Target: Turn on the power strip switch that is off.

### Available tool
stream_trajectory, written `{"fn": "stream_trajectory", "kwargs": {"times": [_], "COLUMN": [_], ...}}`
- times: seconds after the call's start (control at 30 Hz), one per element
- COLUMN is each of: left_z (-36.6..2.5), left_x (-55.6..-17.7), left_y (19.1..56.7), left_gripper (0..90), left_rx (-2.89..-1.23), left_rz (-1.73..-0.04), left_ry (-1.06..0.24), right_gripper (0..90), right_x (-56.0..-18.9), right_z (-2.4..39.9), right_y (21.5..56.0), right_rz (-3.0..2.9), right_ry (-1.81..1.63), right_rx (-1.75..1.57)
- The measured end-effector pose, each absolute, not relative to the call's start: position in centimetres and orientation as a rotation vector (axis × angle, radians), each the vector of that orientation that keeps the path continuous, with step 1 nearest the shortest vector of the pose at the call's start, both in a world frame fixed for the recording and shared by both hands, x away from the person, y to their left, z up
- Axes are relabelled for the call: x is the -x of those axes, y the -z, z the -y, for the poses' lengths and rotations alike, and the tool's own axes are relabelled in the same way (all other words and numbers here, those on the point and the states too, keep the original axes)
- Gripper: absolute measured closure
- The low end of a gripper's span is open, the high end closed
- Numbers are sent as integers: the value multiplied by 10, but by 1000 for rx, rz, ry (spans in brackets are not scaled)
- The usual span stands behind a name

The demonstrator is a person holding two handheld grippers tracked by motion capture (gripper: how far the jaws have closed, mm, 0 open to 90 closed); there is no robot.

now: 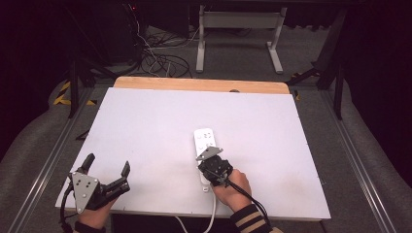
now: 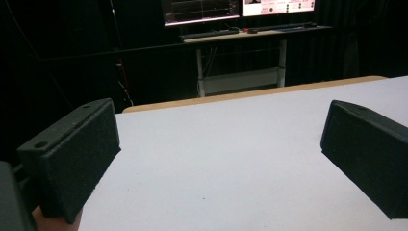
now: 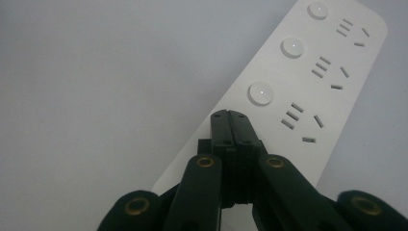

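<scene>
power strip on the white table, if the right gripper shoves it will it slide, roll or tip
The power strip looks flat and stiff, lying low on the table, so it would probably slide rather than roll or tip. Its smooth white face may let the shut jaws of the right gripper skid. The cord trailing off the near edge could drag and swing it.

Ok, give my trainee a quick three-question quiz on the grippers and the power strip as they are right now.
1. True or false: the left gripper has its jaws spread wide over bare table.
2. The right gripper is poised over: A) a white power strip B) a keyboard C) a cup.
3. How many round buttons does the right gripper view show on the strip?

Key: 1 true; 2 A; 3 three.
</scene>
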State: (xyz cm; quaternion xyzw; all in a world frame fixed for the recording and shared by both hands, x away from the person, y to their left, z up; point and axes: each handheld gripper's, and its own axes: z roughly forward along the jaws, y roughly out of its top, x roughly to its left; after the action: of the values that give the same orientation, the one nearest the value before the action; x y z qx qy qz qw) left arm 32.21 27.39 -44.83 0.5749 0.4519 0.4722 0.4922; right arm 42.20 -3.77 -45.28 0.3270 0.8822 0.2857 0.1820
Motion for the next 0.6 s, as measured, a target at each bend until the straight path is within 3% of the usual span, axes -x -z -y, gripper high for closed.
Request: {"fn": "stream_trajectory", "kwargs": {"times": [0.6], "left_z": [-274], "left_x": [-323], "left_y": [449], "left_gripper": [6], "left_rx": [-1403], "left_rz": [-1103], "left_ry": [-1144], "right_gripper": [900], "right_x": [-423], "right_z": [39], "right_y": [455], "right_rz": [-2482], "right_ry": [-858], "right_rx": [-934]}}
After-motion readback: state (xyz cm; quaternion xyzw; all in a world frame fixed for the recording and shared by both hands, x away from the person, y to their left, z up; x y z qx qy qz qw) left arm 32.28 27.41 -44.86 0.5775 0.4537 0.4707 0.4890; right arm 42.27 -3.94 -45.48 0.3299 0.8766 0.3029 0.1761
